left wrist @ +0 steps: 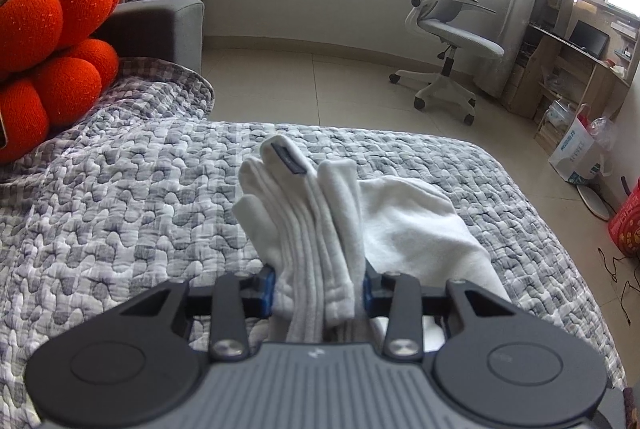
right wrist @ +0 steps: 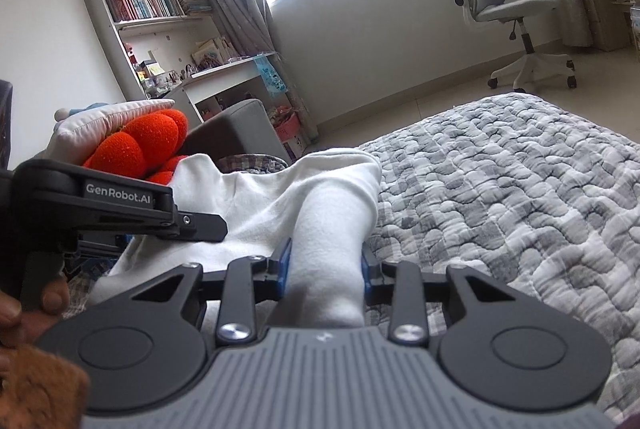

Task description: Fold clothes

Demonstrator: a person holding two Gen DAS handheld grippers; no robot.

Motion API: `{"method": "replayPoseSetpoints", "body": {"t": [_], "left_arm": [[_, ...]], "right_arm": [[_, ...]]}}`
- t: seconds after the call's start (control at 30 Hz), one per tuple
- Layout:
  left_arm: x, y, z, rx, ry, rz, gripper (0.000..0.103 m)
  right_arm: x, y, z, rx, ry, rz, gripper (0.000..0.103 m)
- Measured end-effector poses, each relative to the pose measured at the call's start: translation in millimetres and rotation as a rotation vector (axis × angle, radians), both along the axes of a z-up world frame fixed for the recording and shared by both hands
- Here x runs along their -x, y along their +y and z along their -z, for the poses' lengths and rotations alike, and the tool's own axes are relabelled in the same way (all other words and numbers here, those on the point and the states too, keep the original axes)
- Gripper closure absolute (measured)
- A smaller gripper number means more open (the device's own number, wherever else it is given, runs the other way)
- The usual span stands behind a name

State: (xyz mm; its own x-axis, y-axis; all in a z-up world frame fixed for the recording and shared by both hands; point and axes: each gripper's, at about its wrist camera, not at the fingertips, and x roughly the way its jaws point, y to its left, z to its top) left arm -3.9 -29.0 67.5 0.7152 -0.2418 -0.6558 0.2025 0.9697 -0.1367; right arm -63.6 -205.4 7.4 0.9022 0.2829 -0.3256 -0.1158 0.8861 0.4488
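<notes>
Bunched white cloth (left wrist: 320,261) fills the gap of the left gripper (left wrist: 319,287): its blue pads press on a thick, pleated wad, so the jaws are stopped partway, closed on the garment and not on air. The gather stands up past the fingers with a small dark tag (left wrist: 289,159) at its top, which suggests this end is a collar or hem collected into one handful so that it lifts as one piece.

From the right wrist, the right gripper (right wrist: 325,265) likewise clamps a rolled fold of the same cloth, jaws partway in and pressed to both sides of it. The left gripper's body shows at the left of that view, just beside, with a hand (right wrist: 24,313) on its grip. I judge the two holds sit close together so a fold can be carried over and laid down evenly.

Beyond the fingers the rest of the garment sags onto the grey quilt (left wrist: 120,213), nearer the bed's far edge than its middle. Red cushions (left wrist: 52,41) sit at the bed's left end; a chair (left wrist: 448,25) stands on the floor beyond.
</notes>
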Motion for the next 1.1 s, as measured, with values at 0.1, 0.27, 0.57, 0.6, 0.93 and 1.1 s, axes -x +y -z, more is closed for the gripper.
{"method": "replayPoseSetpoints", "body": {"t": [0.1,0.27,0.57,0.6,0.93,1.1], "left_arm": [[2,2,-1,0.011,-0.001,0.001,0.066],[2,-4,-1,-0.007,-0.005,0.000,0.066],[1,-7,4,-0.039,-0.010,-0.011,0.066],[2,-8,4,-0.049,-0.014,-0.011,0.066],[13,-1,-4,-0.082,-0.051,-0.017,0.066],[18,20,-14,-0.062,-0.074,-0.046,0.066]], "right_arm": [[-3,-2,3,-0.006,0.015,-0.009,0.068],[-8,-3,6,-0.017,0.046,-0.019,0.068],[-4,1,5,-0.015,0.043,-0.021,0.068],[-4,2,5,-0.005,0.042,-0.019,0.068],[1,17,-6,0.067,0.014,-0.020,0.068],[-4,30,-16,0.057,-0.003,-0.044,0.068]]}}
